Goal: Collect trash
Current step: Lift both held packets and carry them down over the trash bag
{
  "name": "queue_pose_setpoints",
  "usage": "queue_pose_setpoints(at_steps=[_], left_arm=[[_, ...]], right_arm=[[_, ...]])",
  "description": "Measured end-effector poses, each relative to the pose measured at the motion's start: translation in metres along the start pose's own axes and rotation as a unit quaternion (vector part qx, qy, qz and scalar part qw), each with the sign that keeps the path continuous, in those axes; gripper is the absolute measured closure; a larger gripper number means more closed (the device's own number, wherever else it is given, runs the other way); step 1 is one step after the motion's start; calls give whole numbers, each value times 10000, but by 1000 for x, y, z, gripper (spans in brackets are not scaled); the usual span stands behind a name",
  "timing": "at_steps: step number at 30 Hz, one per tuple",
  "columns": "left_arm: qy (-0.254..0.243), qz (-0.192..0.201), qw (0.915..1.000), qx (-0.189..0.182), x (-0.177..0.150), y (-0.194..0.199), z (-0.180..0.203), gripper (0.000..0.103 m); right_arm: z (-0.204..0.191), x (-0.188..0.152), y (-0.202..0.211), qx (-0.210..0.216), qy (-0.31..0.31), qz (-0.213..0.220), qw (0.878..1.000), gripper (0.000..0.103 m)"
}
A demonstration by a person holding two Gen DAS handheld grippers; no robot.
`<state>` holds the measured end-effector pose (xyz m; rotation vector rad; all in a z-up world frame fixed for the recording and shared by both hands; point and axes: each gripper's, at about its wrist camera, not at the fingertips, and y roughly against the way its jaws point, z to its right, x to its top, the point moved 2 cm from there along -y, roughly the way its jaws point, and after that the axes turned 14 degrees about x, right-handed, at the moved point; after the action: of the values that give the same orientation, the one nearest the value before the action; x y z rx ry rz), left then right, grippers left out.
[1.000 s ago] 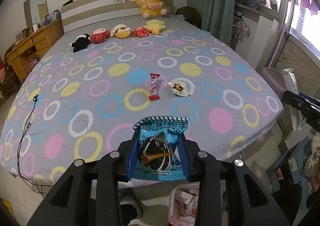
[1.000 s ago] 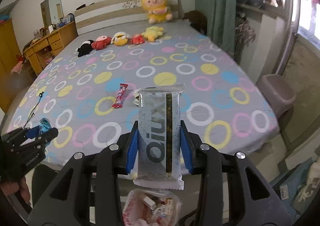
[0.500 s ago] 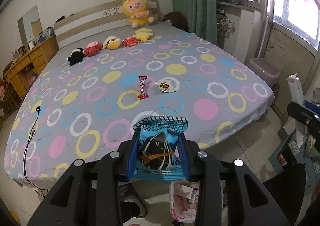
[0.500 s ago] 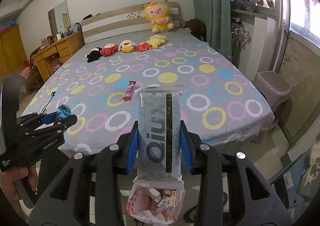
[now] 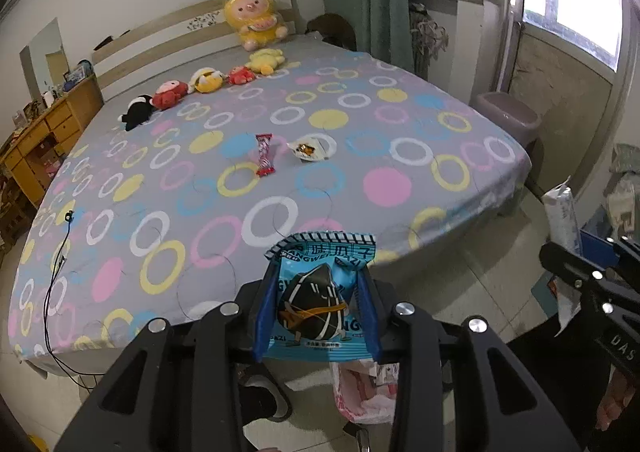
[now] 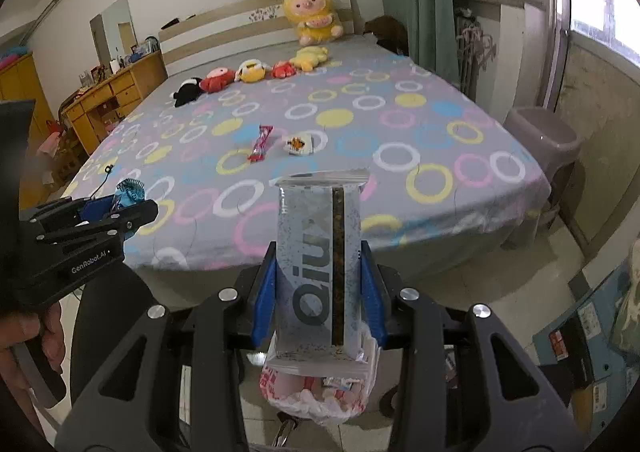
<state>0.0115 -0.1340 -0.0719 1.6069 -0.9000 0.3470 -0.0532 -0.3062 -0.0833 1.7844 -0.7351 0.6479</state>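
My left gripper (image 5: 318, 292) is shut on a blue snack bag (image 5: 318, 300) and holds it off the foot of the bed. My right gripper (image 6: 319, 272) is shut on a grey snack packet (image 6: 319, 264). Both hang above a pink-and-white trash bag on the floor (image 5: 366, 392) (image 6: 320, 396). A red candy wrapper (image 5: 264, 158) (image 6: 260, 142) and a small white wrapper (image 5: 308, 150) (image 6: 298, 144) lie mid-bed. The left gripper shows at the left of the right wrist view (image 6: 116, 208); the right gripper shows at the right of the left wrist view (image 5: 580, 264).
The bed (image 5: 360, 220) has a grey ring-patterned sheet, with several plush toys (image 5: 206, 80) near the headboard. A mauve bin (image 6: 544, 136) stands right of the bed. A black cable (image 5: 60, 260) lies at the bed's left edge. A wooden dresser (image 6: 108, 96) is at the left.
Both grippers have pulled back from the bed and risen, each still holding its packet. The trash bag on the floor now shows more fully beneath them.
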Motion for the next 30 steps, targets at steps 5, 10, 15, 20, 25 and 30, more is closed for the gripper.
queue_pose_setpoints(at_steps=[5, 10, 15, 20, 25, 30], left_arm=[[-205, -50, 9998, -10, -14, -7, 14, 68], [-337, -351, 9987, -138, -37, -36, 29, 68], [-399, -818, 9958, -137, -70, -80, 42, 68], [-367, -1530, 9873, -207, -110, -136, 55, 68], [-215, -2146, 9759, -347, -143, -179, 66, 67], [-283, -2486, 9673, -409, -168, -203, 84, 67]], right_arm=[[6, -20, -15, -73, -29, -150, 9999, 66], [22, -46, -48, -91, -235, -477, 9985, 66], [36, -79, -90, -9, -493, -946, 9943, 66], [55, -112, -137, -5, -813, -1481, 9856, 66], [67, -131, -170, -40, -997, -1849, 9777, 66], [79, -150, -196, -89, -1265, -2154, 9683, 66]])
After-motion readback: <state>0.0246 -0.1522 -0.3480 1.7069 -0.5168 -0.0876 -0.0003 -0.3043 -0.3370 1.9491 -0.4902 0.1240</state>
